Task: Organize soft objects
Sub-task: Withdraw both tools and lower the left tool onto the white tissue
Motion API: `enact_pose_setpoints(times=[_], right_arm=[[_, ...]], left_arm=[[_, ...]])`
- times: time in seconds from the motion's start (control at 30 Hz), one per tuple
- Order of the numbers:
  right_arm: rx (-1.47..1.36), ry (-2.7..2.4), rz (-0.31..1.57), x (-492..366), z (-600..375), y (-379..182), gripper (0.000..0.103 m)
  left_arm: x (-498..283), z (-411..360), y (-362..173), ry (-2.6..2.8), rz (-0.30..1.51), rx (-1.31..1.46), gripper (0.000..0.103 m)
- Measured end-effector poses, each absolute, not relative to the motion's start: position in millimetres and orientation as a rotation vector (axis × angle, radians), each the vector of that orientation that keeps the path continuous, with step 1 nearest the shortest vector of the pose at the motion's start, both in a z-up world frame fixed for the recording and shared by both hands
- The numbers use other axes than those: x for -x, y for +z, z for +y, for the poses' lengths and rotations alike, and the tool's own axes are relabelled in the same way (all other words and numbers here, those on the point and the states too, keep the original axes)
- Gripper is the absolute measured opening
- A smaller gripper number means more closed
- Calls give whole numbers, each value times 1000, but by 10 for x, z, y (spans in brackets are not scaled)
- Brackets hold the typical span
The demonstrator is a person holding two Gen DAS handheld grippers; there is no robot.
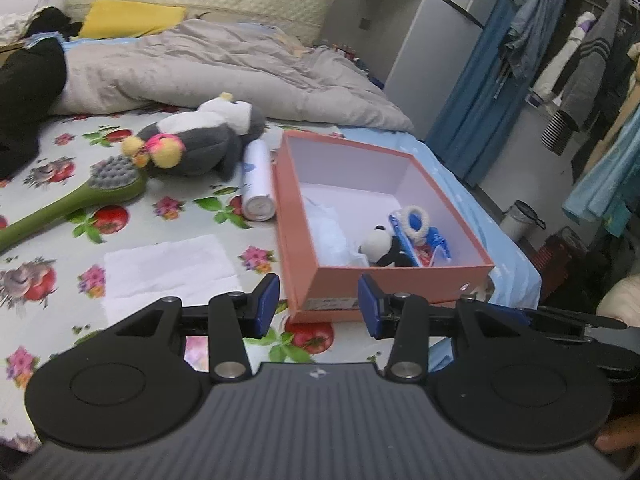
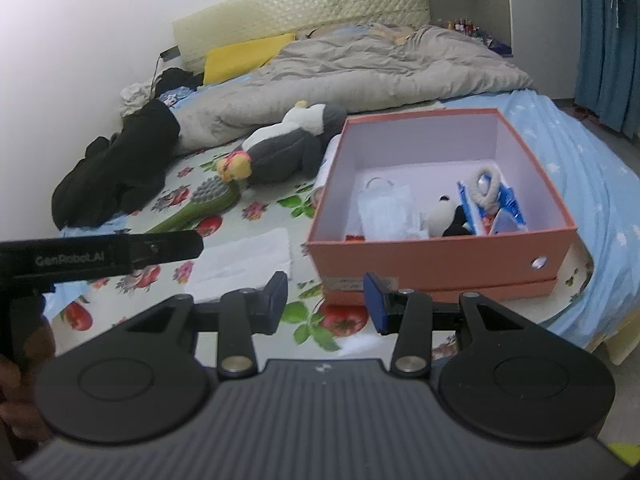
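Note:
An open salmon-pink box (image 1: 394, 280) (image 2: 440, 256) stands on the flowered bedsheet near the bed's foot. Inside lie a small panda plush (image 1: 380, 246) (image 2: 444, 216), a white fluffy ring on blue packaging (image 1: 416, 220) (image 2: 486, 188) and a clear plastic bag (image 1: 332, 228) (image 2: 384, 208). A grey-and-white plush penguin (image 1: 208, 136) (image 2: 288, 144) lies left of the box. A folded white cloth (image 1: 168, 268) (image 2: 248, 260) lies flat in front. My left gripper (image 1: 319, 306) and right gripper (image 2: 326, 304) both hover open and empty before the box's near wall.
A green long-handled brush (image 1: 80, 196) (image 2: 196, 208) and a white bottle (image 1: 258, 184) lie near the penguin. A grey duvet (image 1: 224, 68) (image 2: 360, 72), yellow pillow (image 1: 132, 18) and black garment (image 1: 24, 92) (image 2: 116, 172) fill the bed's head. Clothes hang at right (image 1: 580, 64).

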State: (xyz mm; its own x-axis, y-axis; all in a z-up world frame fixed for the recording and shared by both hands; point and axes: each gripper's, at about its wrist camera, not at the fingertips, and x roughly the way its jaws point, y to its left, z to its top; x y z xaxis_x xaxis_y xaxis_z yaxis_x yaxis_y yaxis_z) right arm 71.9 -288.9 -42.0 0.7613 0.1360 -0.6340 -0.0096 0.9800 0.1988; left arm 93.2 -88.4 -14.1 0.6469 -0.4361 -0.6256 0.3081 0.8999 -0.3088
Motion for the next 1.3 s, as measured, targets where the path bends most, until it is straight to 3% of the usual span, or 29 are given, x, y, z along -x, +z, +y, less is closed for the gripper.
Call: enact_pose_setpoints(times=[0.47,0.87,1.3], right_arm=[[-178,183,746,-591,-2485,-626,45],[-173,191,812,-974,-2254,-872,45],[-195,191,916,-1456,-2130,-1227,45]], left_arm=[[-581,-346,-475,-302,820,225,49],[-1275,-256,-716,-312,858,160,53],[-2196,-196,-1225,-376,966,50,72]])
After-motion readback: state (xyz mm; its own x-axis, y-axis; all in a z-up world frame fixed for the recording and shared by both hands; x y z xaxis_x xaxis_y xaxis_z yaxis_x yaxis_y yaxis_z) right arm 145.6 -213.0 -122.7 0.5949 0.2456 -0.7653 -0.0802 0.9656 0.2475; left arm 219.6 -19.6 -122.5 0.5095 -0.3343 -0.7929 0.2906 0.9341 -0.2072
